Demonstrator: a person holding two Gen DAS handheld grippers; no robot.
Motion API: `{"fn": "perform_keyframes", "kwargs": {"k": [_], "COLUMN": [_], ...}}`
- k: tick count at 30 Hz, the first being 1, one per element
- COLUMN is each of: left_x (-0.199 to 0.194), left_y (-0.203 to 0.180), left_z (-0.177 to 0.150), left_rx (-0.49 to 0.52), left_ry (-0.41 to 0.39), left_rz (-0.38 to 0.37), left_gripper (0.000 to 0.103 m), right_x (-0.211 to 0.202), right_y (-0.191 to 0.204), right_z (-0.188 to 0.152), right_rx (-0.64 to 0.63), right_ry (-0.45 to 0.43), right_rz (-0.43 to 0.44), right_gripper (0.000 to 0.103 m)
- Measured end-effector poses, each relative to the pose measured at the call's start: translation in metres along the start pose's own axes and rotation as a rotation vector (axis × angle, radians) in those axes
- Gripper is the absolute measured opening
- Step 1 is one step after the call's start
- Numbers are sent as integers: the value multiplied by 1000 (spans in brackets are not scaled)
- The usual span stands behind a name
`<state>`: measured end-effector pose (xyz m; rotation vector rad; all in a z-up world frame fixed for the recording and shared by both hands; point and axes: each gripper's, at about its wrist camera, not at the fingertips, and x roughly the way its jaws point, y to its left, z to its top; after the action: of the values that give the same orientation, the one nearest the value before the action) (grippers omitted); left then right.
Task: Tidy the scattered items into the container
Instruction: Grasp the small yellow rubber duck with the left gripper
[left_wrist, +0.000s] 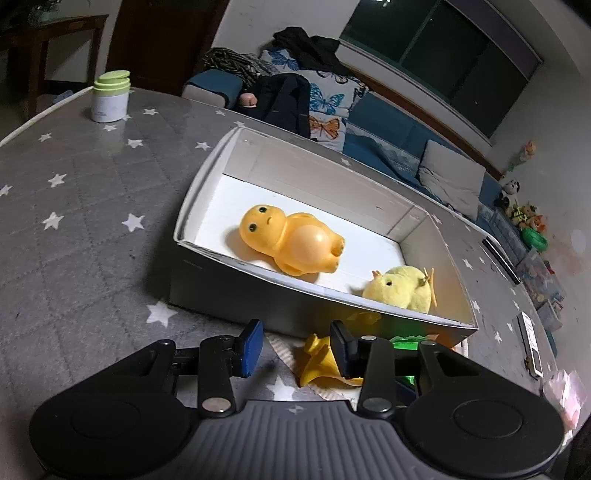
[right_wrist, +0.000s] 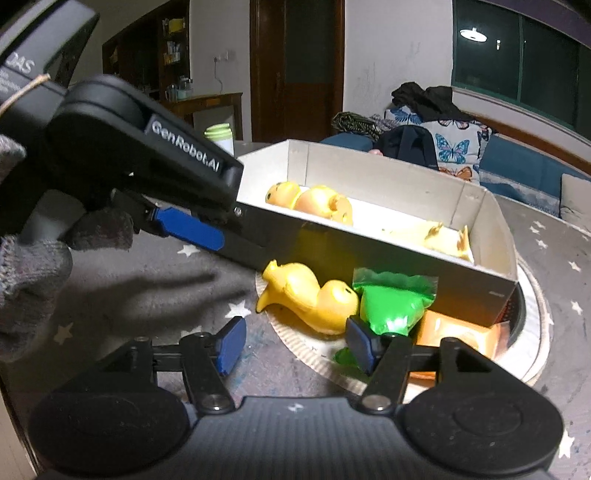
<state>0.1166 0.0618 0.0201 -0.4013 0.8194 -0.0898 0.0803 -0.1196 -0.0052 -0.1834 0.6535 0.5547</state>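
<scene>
With two toys already in the box (left_wrist: 207, 177), I hold both jaws apart and empty; next, close on the duck (right_wrist: 310, 299) at 12 o'clock.

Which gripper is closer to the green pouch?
Right. The right gripper is open with one pad against the green pouch. The left gripper is open over the yellow duck, the pouch just beyond its pad.
</scene>
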Motion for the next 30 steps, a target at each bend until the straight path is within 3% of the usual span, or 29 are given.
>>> {"fn": "perform_keyframes", "kwargs": {"k": [2,4,10,15,24,30], "left_x": [3,6,14,17,15,16], "left_y": [-1,-2,-3,0,7,10], "left_z": [-1,-2,-3,-3,-4,-2], "left_rx": [9,12,10,0,-17,-24], "left_ry": [7,17,40,44,57,62], "left_rz": [0,-5,-16,-25,-43,-51], "left_gripper": [43,43,43,43,43,42], "right_x": [4,8,23,27,3,4], "right_y": [1,2,7,11,28,21], "right_z": [0,1,3,4,-4,-3], "right_rx": [-5,-13,-35,-44,-98,-76], "right_ry": [8,16,28,24,-15,-14], "right_rz": [-12,-25,-47,-28,157,86], "right_gripper": [62,70,79,80,78,75]}}
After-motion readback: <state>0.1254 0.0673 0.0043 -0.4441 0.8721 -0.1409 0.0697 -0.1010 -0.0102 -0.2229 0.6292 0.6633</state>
